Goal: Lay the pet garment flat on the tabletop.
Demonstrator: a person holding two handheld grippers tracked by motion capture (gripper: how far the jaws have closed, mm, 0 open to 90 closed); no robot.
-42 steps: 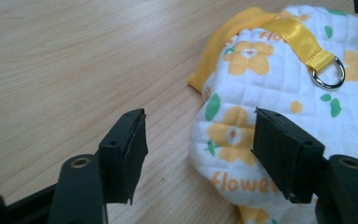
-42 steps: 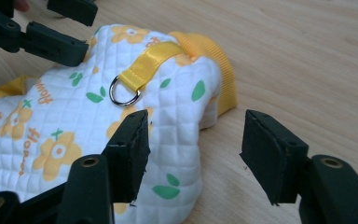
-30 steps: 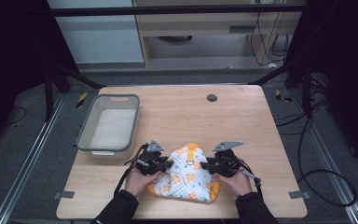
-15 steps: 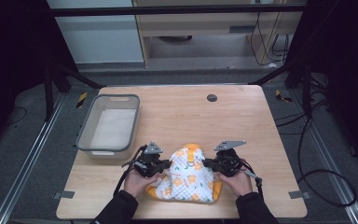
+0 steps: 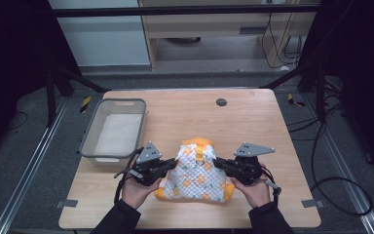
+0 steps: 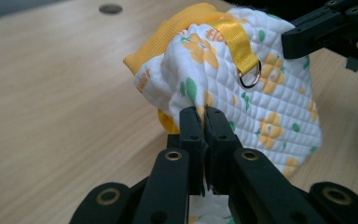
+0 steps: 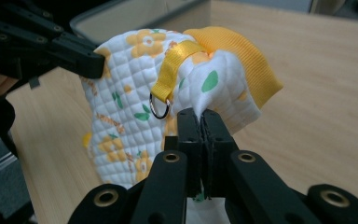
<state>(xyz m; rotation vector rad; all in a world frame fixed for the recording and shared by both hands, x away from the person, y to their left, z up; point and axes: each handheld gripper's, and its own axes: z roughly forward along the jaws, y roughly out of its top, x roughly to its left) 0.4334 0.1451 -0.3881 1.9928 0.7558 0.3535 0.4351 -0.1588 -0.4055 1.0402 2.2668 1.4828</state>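
Pinching quilted flower-print garment btwn both | L gripper jaws clamped on fabric fold | R gripper same | yellow strap w/ ring just beyond R tips

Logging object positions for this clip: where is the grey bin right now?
In the high view, the grey bin sits on the table's left side, just beyond the left gripper and left of the quilted cloth.

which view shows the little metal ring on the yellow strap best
The left gripper view: the metal ring hangs large and sharp below the yellow strap. The right gripper view shows it too, slightly darker. From the high view it's too small to tell.
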